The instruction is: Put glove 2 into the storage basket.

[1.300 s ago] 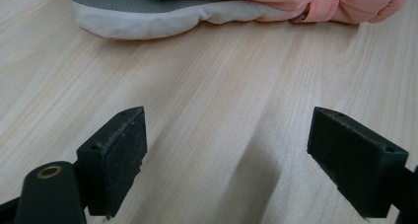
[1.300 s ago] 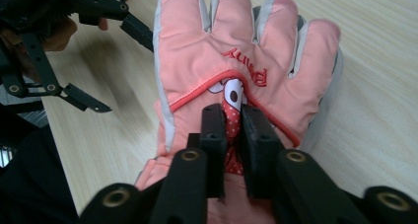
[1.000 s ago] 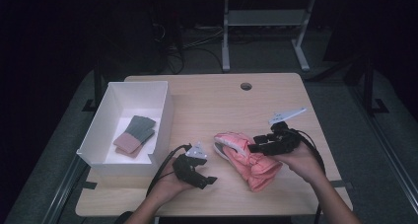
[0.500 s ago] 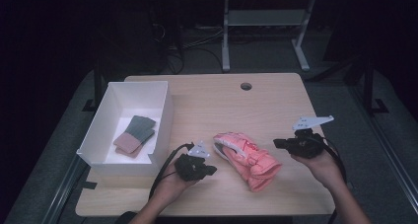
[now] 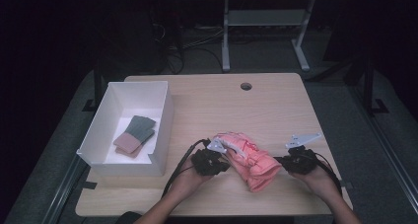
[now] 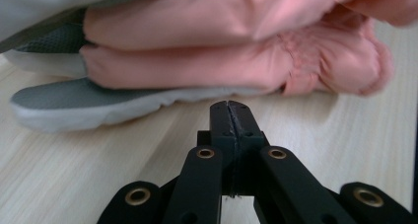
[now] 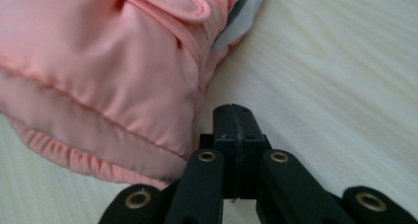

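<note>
Glove: the puffy salmon-pink padded glove (image 5: 249, 160) lies on your pale wooden table (image 5: 207, 100), between both tools.
Left gripper (image 5: 223, 166): your jaws pressed together, empty, just beside the glove.
Right gripper (image 5: 279, 161): likewise pressed together, empty, at its cuff end.

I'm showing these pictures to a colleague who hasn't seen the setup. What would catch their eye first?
The pink padded gloves stand out, bunched on the near middle of the wooden table. The left gripper and right gripper flank them, both with jaws shut and empty. At the table's left, a white box holds a folded green and pink item.
</note>
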The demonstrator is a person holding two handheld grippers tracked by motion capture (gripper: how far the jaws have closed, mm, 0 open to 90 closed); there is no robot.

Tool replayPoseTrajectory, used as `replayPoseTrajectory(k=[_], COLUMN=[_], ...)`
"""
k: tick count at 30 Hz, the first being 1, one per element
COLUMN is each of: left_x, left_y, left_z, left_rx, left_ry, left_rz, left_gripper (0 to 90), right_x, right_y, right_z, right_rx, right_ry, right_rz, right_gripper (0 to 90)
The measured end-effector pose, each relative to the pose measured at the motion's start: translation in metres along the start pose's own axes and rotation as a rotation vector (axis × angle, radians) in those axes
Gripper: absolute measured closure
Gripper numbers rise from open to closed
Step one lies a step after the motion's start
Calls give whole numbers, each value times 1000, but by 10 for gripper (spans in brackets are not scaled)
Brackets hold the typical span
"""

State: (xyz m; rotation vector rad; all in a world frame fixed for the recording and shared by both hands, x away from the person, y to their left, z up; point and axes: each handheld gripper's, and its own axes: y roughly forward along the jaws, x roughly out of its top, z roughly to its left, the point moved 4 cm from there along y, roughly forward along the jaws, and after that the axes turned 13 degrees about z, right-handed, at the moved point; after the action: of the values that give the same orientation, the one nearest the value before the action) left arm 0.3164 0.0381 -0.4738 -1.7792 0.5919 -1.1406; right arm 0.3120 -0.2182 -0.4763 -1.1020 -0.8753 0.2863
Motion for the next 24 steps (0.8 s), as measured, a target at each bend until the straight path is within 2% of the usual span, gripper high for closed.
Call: replayPoseTrajectory(k=[3,5,7,9,10,11,12,15,18,20,21,24], left_x=[2,4,4,3,2,2,-1,-3,-6,-6,-7,-7], left_y=[1,2,1,0,-2,-2,-4,-5,-8,-8,-9,-11], left_z=[2,4,7,8,11,11,15,18,22,23,25,27], left_rx=[-2,-12,-15,-21,-27,-27,-29,-44,-63,-65,-67,-65], left_ry=[-1,-15,-19,-26,-40,-40,-44,-56,-65,-64,-64,-56], left_rz=[-2,-21,-25,-28,-46,-46,-45,-54,-68,-68,-69,-74], left_gripper=[898,898,898,898,898,898,898,898,898,898,898,898], right_x=[0,1,2,2,3,3,5,9,12,13,16,18], right_y=[3,4,7,8,11,11,14,18,21,22,24,26], right_z=[1,1,5,8,12,12,19,30,39,40,46,53], right_rx=[11,18,35,46,63,63,82,102,122,120,141,148], right_ry=[-7,-10,-35,-39,-66,-66,-91,-130,-149,-165,-171,-197], right_rz=[5,3,18,27,39,39,47,52,55,52,43,50], right_gripper=[900,900,900,900,900,900,900,900,900,900,900,900])
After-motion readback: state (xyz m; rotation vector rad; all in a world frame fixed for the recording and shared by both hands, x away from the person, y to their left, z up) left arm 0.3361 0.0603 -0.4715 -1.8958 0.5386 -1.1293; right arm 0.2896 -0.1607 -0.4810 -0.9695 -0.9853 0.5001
